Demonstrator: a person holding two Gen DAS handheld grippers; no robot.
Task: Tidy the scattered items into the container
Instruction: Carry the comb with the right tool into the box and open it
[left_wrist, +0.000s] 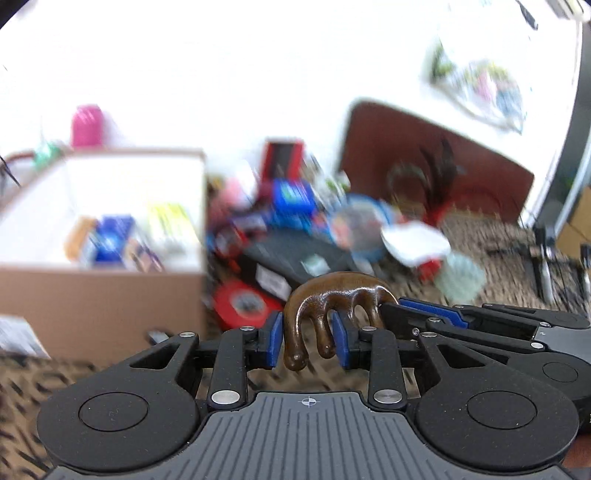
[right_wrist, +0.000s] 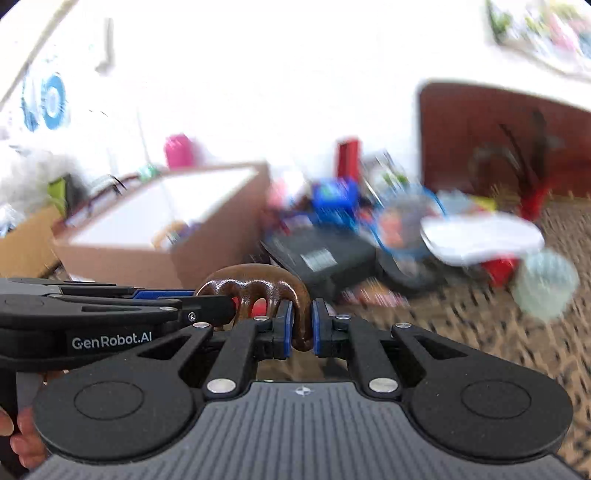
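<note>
While two grippers, left gripper (left_wrist: 307, 338) and right gripper (right_wrist: 302, 329), clamp one brown wooden comb (left_wrist: 332, 299), one cardboard box (left_wrist: 99, 295) sits left on patterned carpet (left_wrist: 498, 258)

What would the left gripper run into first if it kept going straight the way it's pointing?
Likely the black flat box in the clutter beyond the brown wooden comb that the left gripper holds; blur makes depth uncertain. The cardboard box sits off to the left.

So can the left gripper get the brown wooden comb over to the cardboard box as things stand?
Probably yes. The left gripper is shut on the wooden comb, the right gripper clamps one tooth too, and the open cardboard box sits close by, nothing visibly between. Both hands would have to travel together.
</note>
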